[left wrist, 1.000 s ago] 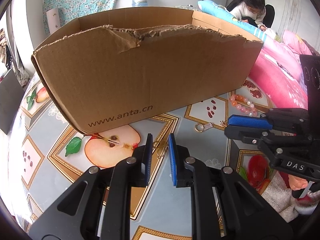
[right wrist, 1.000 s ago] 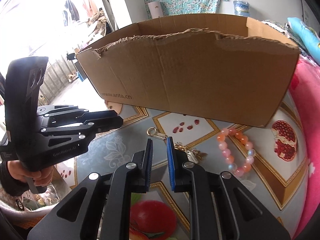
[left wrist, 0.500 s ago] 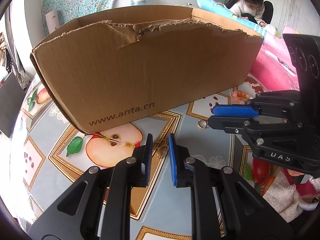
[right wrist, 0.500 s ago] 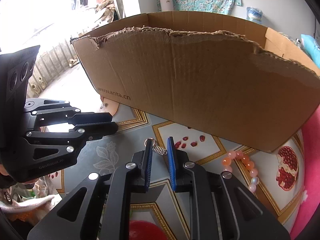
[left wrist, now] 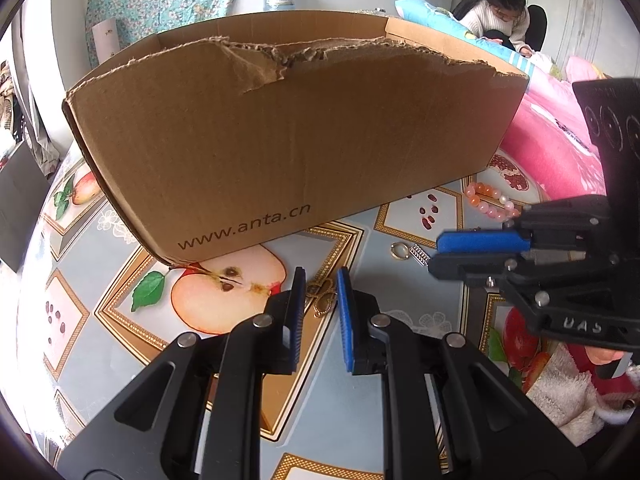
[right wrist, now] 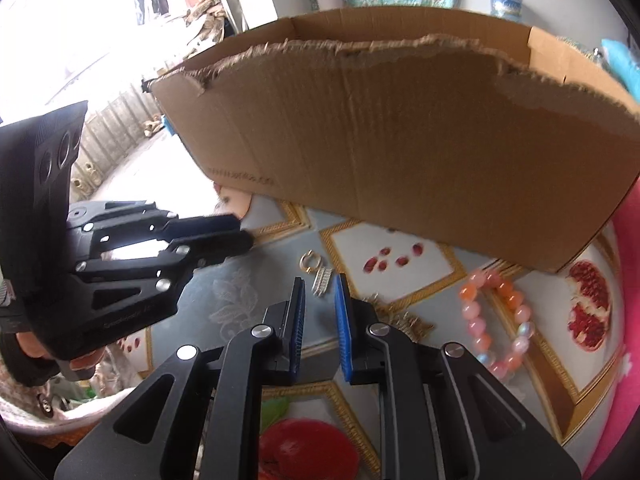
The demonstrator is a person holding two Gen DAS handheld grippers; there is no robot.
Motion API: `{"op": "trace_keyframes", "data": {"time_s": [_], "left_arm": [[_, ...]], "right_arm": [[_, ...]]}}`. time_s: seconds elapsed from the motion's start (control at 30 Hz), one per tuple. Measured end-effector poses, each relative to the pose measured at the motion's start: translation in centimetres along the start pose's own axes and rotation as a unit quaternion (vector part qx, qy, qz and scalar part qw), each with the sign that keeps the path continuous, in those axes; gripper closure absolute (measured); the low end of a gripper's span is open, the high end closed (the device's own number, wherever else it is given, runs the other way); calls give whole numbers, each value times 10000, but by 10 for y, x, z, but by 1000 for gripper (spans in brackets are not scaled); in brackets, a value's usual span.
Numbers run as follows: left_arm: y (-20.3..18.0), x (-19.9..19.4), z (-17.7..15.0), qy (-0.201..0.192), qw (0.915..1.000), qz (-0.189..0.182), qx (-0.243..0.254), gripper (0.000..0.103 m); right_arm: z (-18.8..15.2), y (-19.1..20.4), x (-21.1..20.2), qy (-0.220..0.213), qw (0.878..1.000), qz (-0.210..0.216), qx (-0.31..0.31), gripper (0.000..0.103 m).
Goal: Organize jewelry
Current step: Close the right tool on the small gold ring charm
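Note:
A torn cardboard box [left wrist: 280, 140] [right wrist: 400, 140] stands on the fruit-print tablecloth [left wrist: 224, 296]. In front of it lie a gold ring earring with a silver strip [left wrist: 408, 252] [right wrist: 316, 272], a pink and orange bead bracelet [left wrist: 488, 204] [right wrist: 496, 320], a small gold ornament [left wrist: 322, 300] and a spiky gold piece [right wrist: 404, 320]. My left gripper [left wrist: 320, 278] [right wrist: 244, 232] hovers over the gold ornament, its jaws a narrow gap apart and holding nothing. My right gripper [right wrist: 319, 280] [left wrist: 438, 254] has its tips just short of the ring earring, narrowly apart and empty.
Pink bedding [left wrist: 560, 152] lies to the right of the table, and a person [left wrist: 500, 12] sits behind it. A hand in a fluffy white sleeve [left wrist: 568, 392] holds the right gripper. The box wall blocks the way straight ahead.
The right gripper has swung left, from near the bracelet to the ring earring, which now lies just ahead of its tips. The left gripper has kept still.

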State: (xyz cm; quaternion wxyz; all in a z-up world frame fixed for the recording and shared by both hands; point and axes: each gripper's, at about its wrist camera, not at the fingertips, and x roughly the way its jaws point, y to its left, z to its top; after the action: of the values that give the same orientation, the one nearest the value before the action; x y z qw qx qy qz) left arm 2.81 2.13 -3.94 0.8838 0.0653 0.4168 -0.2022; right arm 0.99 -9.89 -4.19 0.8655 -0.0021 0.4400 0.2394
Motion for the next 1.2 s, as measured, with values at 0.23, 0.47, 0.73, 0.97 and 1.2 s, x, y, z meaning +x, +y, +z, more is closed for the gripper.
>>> {"op": "trace_keyframes", "data": {"time_s": [0.23,0.47,0.73,0.97,1.2], "left_arm": [[1,0,0,6,10000,-9,10,88],[3,-1,-1,-14,10000,-42,-27,88],[4,-1,0,1,10000,-29,-9,88],[5,-3,-1,1,10000,-27,-31,88],[4,-2,-1,1,10000,-11,-1,88]], "right_arm": [[5,14,9,79,9984,-241,-504,96],[0,1,-4,74,9987,-507,83,98],[3,24,-12,-223,9992,-100,-331,96],[3,28,-7,-68,9987,-93,-495,89],[3,27,2,64,9957,-185,-903,84]]}}
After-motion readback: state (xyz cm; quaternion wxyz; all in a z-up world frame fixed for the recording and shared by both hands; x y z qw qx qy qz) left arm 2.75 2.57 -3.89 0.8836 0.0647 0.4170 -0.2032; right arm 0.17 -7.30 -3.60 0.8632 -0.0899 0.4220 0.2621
